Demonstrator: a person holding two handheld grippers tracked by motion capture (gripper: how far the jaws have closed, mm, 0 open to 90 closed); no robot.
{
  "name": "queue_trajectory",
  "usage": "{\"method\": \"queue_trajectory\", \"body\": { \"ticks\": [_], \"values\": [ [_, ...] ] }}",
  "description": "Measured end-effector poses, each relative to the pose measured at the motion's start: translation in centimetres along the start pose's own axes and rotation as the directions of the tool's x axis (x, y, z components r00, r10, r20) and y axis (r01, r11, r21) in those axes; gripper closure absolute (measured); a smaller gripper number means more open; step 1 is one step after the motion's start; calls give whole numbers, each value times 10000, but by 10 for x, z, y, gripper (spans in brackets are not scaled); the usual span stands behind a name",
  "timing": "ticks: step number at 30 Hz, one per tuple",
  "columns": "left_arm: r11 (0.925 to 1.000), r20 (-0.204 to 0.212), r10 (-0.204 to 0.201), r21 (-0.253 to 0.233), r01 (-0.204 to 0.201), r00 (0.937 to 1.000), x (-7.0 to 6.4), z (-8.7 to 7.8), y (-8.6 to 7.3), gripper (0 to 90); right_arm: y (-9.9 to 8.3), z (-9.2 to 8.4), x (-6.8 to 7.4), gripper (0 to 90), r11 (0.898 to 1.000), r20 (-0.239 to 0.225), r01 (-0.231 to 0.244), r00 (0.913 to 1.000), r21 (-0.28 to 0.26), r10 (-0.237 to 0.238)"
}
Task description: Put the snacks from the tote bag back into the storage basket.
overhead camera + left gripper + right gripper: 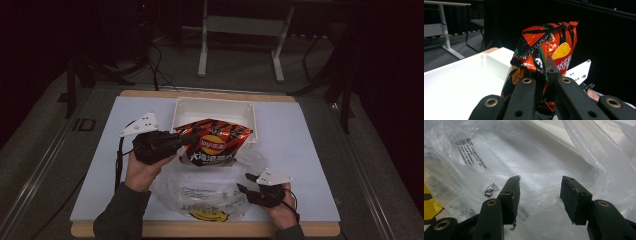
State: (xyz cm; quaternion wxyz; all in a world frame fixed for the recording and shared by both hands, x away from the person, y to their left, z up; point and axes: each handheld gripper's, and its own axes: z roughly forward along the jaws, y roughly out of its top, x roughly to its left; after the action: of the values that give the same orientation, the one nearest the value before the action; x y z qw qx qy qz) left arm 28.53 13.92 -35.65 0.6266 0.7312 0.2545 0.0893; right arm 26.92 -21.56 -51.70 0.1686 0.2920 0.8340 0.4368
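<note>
An orange and black crisp bag (215,142) hangs above the table, in front of a white tray (214,106). My left gripper (186,140) is shut on the bag's left edge; in the left gripper view the bag (549,47) rises upright from between the closed jaws of that gripper (544,75). A clear plastic bag (210,187) with printed text and a yellow mark lies crumpled below the crisp bag. My right gripper (245,182) stands open at the plastic bag's right side. In the right gripper view its jaws (540,192) are spread over the plastic bag (499,152), with nothing pinched.
A white sheet (310,150) covers the wooden table. Beyond the table's far edge stand a table frame (240,45) and cables on a dark floor. The right gripper's white plate (580,71) appears behind the crisp bag in the left gripper view.
</note>
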Motion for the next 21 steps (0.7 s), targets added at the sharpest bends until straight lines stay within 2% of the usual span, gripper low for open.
{"method": "queue_trajectory", "body": {
  "ticks": [21],
  "values": [
    [9998,-246,203,-51,-204,9995,8,6,16,890,0,0,0,496,10000,-12,11,10000,8,-10]
  ]
}}
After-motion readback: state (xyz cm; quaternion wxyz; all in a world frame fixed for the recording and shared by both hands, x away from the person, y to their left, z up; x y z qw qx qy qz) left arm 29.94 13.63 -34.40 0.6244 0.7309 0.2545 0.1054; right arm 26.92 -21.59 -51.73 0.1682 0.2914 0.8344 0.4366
